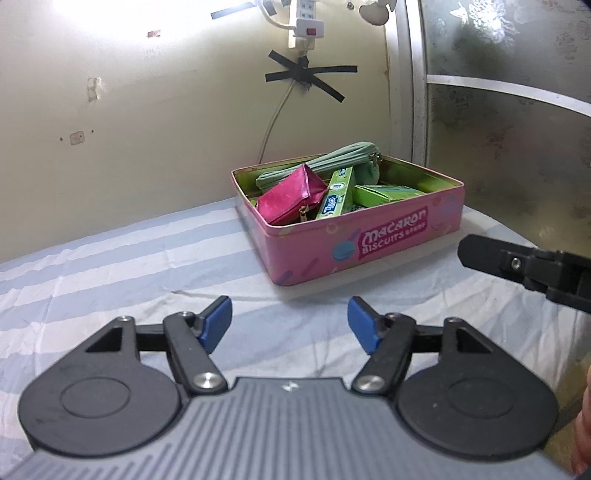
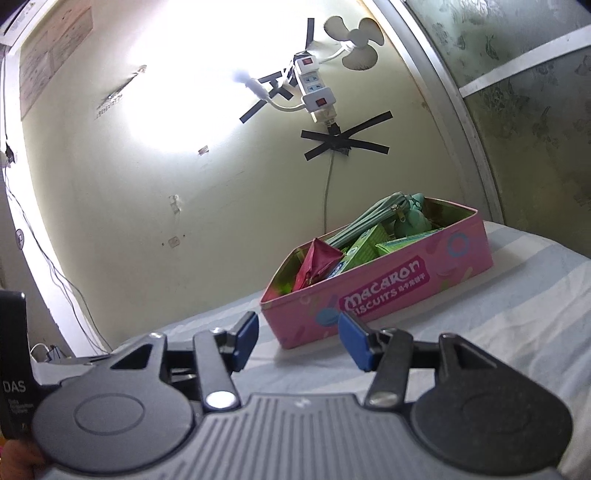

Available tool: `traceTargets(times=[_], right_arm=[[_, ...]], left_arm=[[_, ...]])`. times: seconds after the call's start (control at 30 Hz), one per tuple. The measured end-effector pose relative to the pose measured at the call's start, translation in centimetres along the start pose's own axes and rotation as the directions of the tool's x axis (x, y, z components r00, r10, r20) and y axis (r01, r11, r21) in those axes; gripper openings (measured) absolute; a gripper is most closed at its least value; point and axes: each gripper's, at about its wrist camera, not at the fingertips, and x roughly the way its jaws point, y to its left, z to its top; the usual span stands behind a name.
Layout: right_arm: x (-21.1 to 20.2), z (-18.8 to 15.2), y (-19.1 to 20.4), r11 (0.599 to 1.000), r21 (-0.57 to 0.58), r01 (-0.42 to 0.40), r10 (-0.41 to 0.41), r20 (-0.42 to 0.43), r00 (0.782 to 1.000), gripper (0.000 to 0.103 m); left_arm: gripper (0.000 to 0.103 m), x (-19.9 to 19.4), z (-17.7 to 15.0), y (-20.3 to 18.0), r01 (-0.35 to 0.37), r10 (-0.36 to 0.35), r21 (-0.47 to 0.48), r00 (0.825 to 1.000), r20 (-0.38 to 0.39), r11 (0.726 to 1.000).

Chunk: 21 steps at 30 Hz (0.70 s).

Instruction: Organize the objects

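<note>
A pink "Macaron Biscuits" tin [image 1: 314,254] [image 2: 461,258] stands without a lid on the blue-and-white striped sheet [image 1: 110,266], close to the wall. Inside it lie a magenta zip pouch [image 1: 291,192] [image 2: 317,264], a mint-green pencil case [image 1: 332,158] [image 2: 369,218] and green cartons [image 1: 338,195] [image 2: 364,247]. My left gripper [image 1: 290,315] hovers over the sheet just short of the tin, open, with nothing between its blue pads. My right gripper [image 2: 297,332] is open too and empty, near the tin's left front corner. One of its black fingers [image 1: 480,253] shows at the right of the left wrist view.
A white power strip [image 1: 306,22] [image 2: 314,88] hangs taped to the wall above the tin, its cable [image 1: 275,118] running down behind it. A frosted glass panel [image 1: 498,110] in a metal frame closes the right side. A black "DAS" box [image 2: 13,369] sits at the lower left.
</note>
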Motion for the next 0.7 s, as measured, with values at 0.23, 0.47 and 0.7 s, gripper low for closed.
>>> traceTargets(times=[0.23, 0.47, 0.7], right_arm=[[-2.8, -0.2, 1.3, 0.999, -0.028, -0.016, 0.016, 0.033, 0.999, 0.052], [-5.1, -0.3, 2.1, 0.999, -0.037, -0.013, 0.016, 0.078, 0.997, 0.056], [-4.9, -0.6, 1.6, 1.000, -0.001, -0.001, 0.001, 0.073, 0.997, 0.057]], left_arm=[[0.076, -2.6, -0.9, -0.7, -0.008, 0.009, -0.006, 1.000, 0.021, 1.000], [0.081, -4.3, -1.9, -1.4, -0.038, 0.038, -0.017, 0.999, 0.024, 0.999], [0.081, -4.1, -2.2, -1.6, -0.064, 0.064, -0.022, 0.998, 0.013, 0.998]])
